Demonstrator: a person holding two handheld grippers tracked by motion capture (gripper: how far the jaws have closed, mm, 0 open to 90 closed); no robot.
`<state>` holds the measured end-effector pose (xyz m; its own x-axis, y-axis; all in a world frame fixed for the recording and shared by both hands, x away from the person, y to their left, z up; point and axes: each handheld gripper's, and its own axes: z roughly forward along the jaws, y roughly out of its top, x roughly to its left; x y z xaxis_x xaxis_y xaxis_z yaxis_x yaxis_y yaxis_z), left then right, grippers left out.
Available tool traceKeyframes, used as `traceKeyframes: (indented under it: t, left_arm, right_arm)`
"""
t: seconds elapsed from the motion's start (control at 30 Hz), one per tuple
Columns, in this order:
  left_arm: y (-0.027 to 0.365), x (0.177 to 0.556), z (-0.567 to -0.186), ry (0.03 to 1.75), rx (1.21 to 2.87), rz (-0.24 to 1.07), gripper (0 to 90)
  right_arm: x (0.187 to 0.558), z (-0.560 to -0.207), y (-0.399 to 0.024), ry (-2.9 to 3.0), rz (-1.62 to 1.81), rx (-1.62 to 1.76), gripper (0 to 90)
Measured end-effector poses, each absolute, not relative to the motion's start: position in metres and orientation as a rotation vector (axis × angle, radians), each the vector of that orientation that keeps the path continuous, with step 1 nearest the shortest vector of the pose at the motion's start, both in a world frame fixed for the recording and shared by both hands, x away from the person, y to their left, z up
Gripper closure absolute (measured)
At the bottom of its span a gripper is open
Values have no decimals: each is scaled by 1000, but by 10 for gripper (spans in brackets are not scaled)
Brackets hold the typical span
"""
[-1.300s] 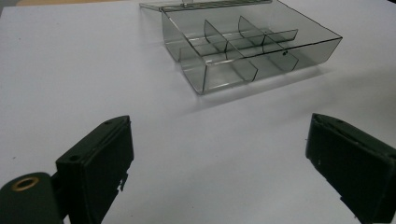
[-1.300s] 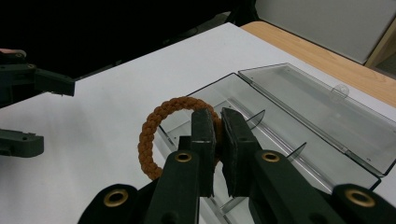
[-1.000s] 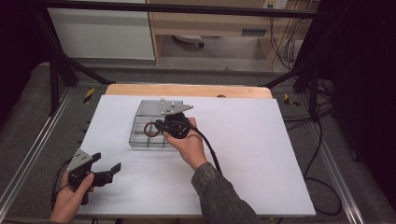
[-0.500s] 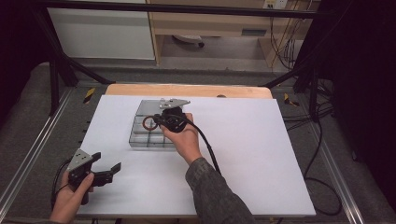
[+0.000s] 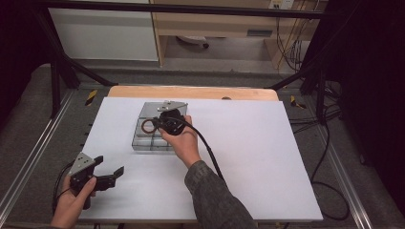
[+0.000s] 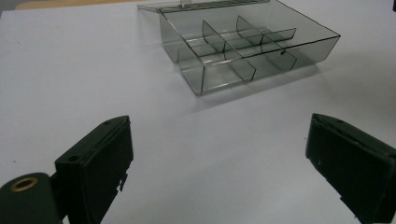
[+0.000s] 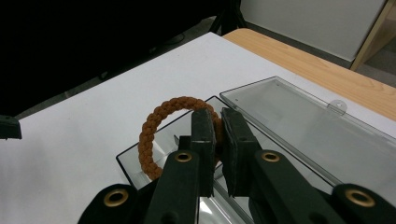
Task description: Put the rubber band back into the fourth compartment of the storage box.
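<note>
A brown braided bracelet (image 7: 159, 126) hangs from my right gripper (image 7: 218, 128), whose jaws are shut on one side of the ring. In the high view the right gripper (image 5: 160, 123) holds the bracelet (image 5: 147, 126) over the left part of a clear compartment box (image 5: 143, 143) with its lid (image 5: 150, 109) laid open toward the far side. The box (image 6: 243, 51) has several empty divided cells in the left gripper view. My left gripper (image 5: 109, 168) rests near the front left of the white sheet, jaws wide open with nothing between them.
A white sheet (image 5: 267, 157) covers the table, with a wooden strip (image 5: 200, 93) along its far edge. Metal rails (image 5: 28, 152) run along both sides. Cables (image 5: 329, 138) lie off the right edge.
My right gripper has carried the bracelet a little to the left over the box. The left gripper has stayed put.
</note>
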<state>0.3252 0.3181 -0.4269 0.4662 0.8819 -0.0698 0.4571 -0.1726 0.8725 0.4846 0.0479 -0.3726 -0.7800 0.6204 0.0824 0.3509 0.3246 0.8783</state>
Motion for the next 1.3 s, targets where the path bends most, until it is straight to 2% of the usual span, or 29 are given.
traceKeyframes:
  t: [1.3]
  left_arm:
    - [317, 326, -428, 1132, 1813, 578, 68]
  right_arm:
    - [479, -382, 73, 2391, 1399, 815, 846]
